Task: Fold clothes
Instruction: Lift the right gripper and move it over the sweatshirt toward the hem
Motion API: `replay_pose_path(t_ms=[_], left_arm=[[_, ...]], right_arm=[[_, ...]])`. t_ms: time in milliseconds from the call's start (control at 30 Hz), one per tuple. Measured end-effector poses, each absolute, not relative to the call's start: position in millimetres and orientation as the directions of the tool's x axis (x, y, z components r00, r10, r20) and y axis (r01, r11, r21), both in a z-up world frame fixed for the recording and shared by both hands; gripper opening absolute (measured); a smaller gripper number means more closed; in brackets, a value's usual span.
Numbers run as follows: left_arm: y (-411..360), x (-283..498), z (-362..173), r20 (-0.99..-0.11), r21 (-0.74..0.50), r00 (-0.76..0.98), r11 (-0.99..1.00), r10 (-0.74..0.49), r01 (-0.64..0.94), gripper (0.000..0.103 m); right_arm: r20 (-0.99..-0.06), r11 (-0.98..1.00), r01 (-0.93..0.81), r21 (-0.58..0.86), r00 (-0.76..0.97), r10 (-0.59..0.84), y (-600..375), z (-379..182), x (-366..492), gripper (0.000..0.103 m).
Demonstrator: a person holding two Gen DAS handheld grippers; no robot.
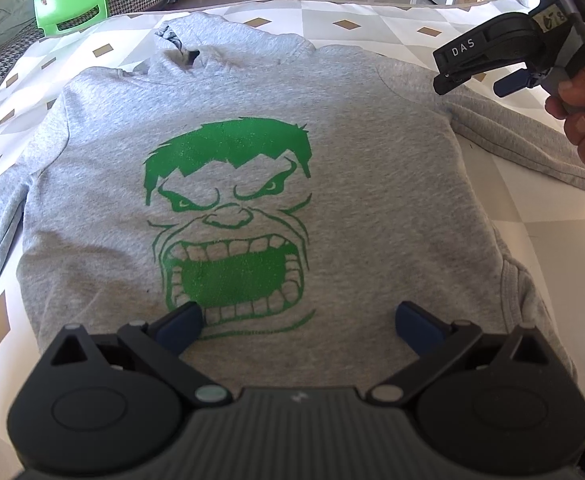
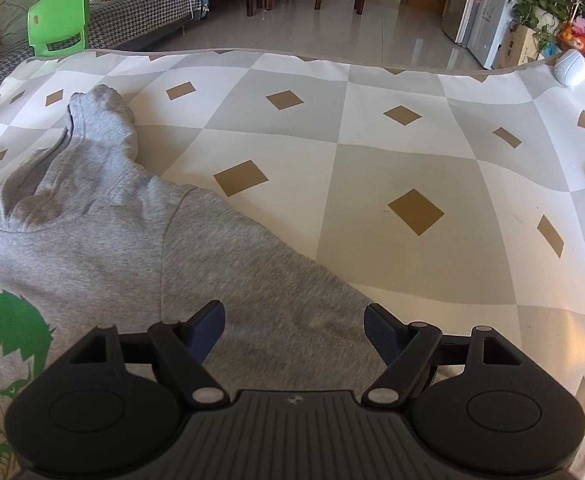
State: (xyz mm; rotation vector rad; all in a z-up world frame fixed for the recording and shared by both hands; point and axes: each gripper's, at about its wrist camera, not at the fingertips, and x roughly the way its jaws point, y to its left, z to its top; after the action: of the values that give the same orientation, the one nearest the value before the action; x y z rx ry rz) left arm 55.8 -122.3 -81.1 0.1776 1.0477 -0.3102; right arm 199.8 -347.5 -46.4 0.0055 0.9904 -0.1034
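Both grippers hang over a grey hoodie spread flat, print up, on a patterned table cover. Left gripper has its jaws wide apart and holds nothing; the body of the hoodie lies straight ahead of it, hem nearest, hood farthest, so the garment's long axis runs directly away along its fingers. Right gripper is likewise spread wide and empty, poised above the right sleeve, which runs from the shoulder ahead on its left, back under it and off to its right. That sleeve is much nearer the right gripper than the left. No fold shows; the hoodie lies fully open.
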Motion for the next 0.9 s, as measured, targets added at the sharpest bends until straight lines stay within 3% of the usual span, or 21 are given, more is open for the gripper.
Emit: replay_pose_path(t_ms=[200, 600, 900], left_arm=[[-119, 44, -80, -0.875, 0.012, 0.453, 0.926, -0.174, 0.378, 0.103], [-116, 30, -69, -0.877, 0.037, 0.449, 0.91, -0.169, 0.414, 0.103], [-103, 16, -60, -0.873, 0.004, 0.457, 0.936, -0.168, 0.352, 0.103]], right_arm=[[-0.852, 0.997, 0.053, 0.048, 0.524, 0.013, -334, -35, 180, 0.075], [-0.846, 1.0, 0.007, 0.013, 0.533, 0.007, -304, -11, 125, 0.075], [-0.854, 1.0, -0.004, 0.025, 0.52, 0.023, -285, -10, 83, 0.075]])
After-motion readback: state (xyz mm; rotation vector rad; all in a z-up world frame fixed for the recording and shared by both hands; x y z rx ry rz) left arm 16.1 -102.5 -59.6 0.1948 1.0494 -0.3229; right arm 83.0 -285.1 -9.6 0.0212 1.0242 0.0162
